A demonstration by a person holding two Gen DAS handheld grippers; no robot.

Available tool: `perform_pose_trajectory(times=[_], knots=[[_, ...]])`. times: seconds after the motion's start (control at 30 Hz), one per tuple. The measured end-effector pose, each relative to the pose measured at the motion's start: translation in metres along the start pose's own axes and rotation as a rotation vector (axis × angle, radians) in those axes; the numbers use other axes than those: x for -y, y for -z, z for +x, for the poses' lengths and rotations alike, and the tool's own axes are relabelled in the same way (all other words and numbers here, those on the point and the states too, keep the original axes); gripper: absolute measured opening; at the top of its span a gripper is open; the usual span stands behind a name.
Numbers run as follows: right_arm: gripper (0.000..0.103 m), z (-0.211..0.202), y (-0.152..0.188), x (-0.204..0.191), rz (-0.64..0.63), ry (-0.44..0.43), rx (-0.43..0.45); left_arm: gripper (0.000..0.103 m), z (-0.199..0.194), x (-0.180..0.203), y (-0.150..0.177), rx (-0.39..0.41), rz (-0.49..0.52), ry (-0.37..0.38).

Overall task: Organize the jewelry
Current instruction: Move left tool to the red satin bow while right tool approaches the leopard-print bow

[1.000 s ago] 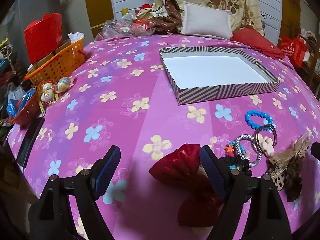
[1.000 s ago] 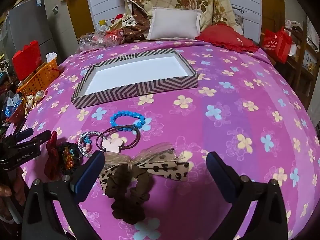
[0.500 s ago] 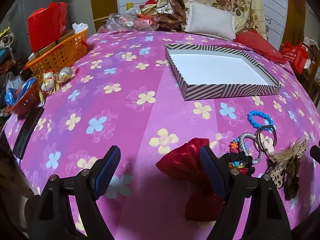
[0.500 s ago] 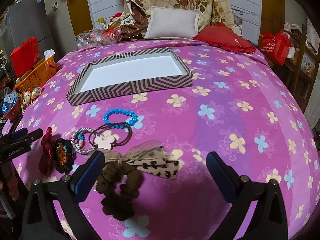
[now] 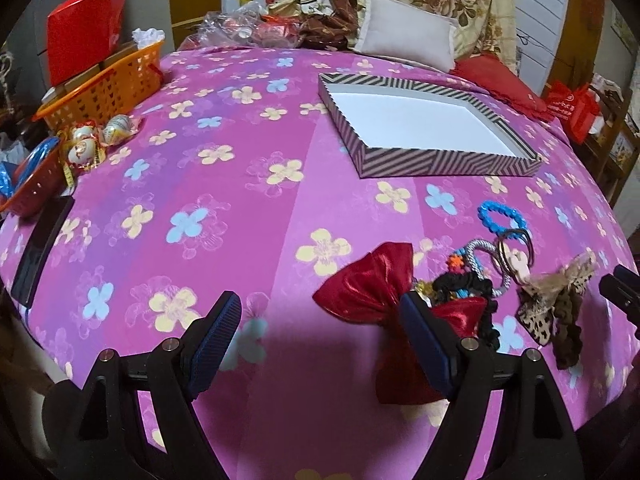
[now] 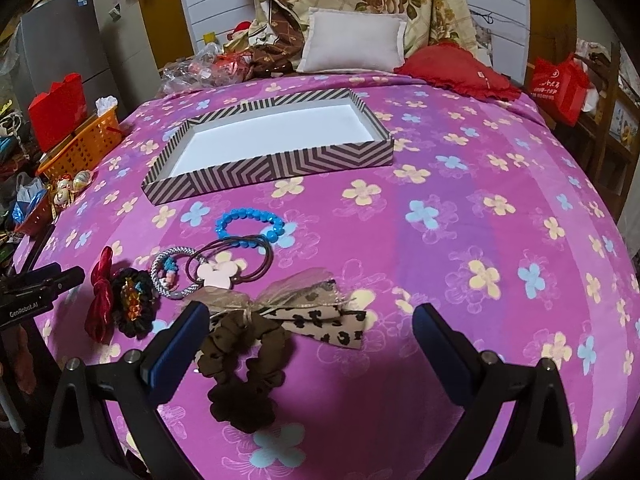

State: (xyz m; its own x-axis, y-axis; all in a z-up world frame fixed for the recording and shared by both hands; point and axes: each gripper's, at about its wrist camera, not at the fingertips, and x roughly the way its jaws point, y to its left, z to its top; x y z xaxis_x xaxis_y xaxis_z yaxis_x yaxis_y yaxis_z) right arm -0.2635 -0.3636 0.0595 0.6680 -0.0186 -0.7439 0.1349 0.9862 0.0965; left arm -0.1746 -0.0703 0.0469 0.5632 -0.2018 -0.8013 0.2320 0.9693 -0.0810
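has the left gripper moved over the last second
Yes. The left gripper has pulled back toward the bed's near edge: the striped box and red bow sit farther ahead of its open fingers than before.

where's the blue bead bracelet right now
In the right wrist view the blue bead bracelet lies on the bedspread left of centre, between the striped box and the hair ties.

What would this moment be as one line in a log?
left gripper: open, empty | right gripper: open, empty | striped tray: empty | hair accessories: on bedspread

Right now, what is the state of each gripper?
Left gripper: open, holding nothing.
Right gripper: open, holding nothing.
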Motion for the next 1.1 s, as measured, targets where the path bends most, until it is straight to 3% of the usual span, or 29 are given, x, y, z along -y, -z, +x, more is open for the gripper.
perform_pose_trajectory(times=[1.1], knots=[[0.103, 0.017, 0.01, -0.008, -0.005, -0.03, -0.101, 0.058, 0.007, 0.009, 0.004, -0.032, -0.03, 0.024]])
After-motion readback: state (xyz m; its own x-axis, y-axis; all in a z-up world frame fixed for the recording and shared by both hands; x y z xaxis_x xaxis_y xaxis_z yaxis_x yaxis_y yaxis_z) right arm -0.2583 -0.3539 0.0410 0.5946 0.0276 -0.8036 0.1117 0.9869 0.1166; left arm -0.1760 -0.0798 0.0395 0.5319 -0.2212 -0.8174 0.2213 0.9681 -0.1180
